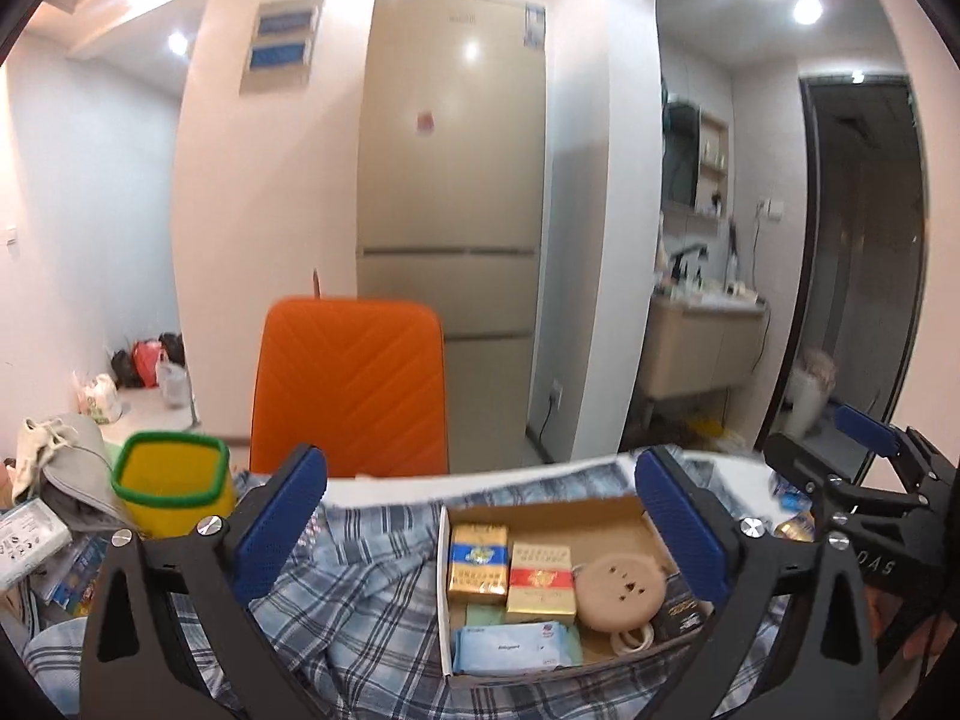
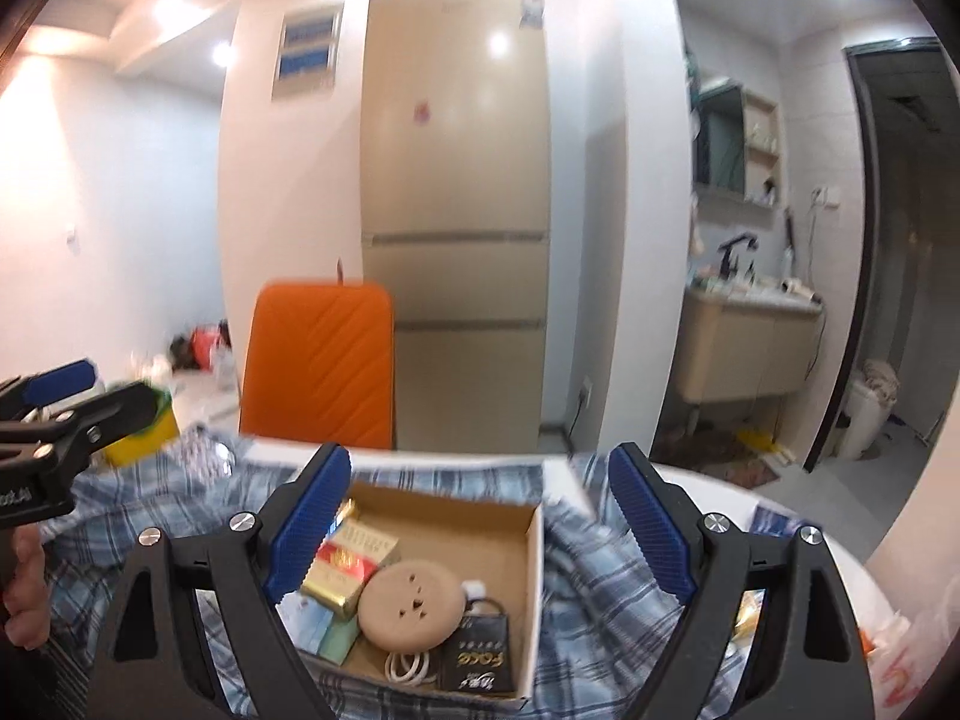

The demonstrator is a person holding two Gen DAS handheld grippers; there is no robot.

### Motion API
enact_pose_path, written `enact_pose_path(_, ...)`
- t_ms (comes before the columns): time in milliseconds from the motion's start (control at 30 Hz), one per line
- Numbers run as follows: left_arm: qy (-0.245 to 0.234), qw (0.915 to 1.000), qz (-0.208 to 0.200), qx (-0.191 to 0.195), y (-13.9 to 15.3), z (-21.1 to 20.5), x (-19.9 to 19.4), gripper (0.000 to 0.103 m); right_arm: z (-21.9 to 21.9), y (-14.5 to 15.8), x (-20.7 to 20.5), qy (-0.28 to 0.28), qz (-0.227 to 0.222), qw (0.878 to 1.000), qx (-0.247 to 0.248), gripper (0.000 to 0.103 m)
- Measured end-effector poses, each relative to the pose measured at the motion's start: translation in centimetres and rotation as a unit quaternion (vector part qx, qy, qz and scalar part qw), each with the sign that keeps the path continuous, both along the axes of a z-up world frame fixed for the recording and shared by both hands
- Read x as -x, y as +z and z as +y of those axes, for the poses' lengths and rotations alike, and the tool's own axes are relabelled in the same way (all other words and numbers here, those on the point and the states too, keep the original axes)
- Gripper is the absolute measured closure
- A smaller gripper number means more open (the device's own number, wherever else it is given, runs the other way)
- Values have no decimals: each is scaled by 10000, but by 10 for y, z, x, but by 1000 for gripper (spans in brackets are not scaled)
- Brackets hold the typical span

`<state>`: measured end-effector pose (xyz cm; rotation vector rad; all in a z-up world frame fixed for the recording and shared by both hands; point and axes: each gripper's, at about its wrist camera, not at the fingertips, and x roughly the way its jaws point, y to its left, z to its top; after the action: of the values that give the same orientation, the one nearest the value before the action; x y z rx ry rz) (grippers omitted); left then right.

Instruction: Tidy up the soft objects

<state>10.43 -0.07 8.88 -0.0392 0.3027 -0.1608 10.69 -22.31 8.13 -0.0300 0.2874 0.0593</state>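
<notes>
A blue plaid cloth [image 1: 372,618] [image 2: 600,588] lies rumpled over the table, under and around an open cardboard box [image 1: 600,510] [image 2: 456,516]. My left gripper [image 1: 480,534] stands wide open above the cloth and the box, with nothing between its blue pads. My right gripper [image 2: 480,534] is likewise wide open over the box, empty. Each gripper shows at the edge of the other's view: the right gripper [image 1: 864,456] at the right, the left gripper [image 2: 66,402] at the left, with a hand below it. The box holds cigarette packs [image 1: 510,570], a round beige disc [image 2: 414,606] and a tissue pack [image 1: 510,648].
A yellow bin with a green rim [image 1: 174,480] stands at the left, beside a grey-white bag [image 1: 60,450] and loose packets. Behind the table are an orange chair back [image 1: 354,384], a beige fridge [image 1: 450,180] and a washbasin cabinet [image 1: 702,342] at the right.
</notes>
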Motion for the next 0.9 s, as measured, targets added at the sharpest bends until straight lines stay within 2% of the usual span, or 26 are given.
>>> enact_pose_path(67,-38,9999,-143,44,5,3,12,1,-4,11,14,-20,-257,9996,-114,0)
enact_pose_path(267,74,9981,-605,94,13,12,44,1,-2,38,56,23,-826,9965,-139,0)
enact_pose_path(433,67,9969,-779,129,14,20,63,1,8,49,88,86,-1198,9928,-34,0)
enact_pose_path(567,-80,9964,-824,187,8,26,76,1,15,52,105,129,-1282,9917,-30,0)
enact_pose_path(700,-14,9957,-902,214,1,30,88,1,20,50,122,169,-1345,9908,-16,0)
enact_pose_path(833,10,9947,-992,253,-8,33,99,1,21,40,135,151,-1404,9900,46,0)
enact_pose_path(900,-14,9948,-977,290,-14,34,102,1,21,34,134,100,-1286,9916,75,0)
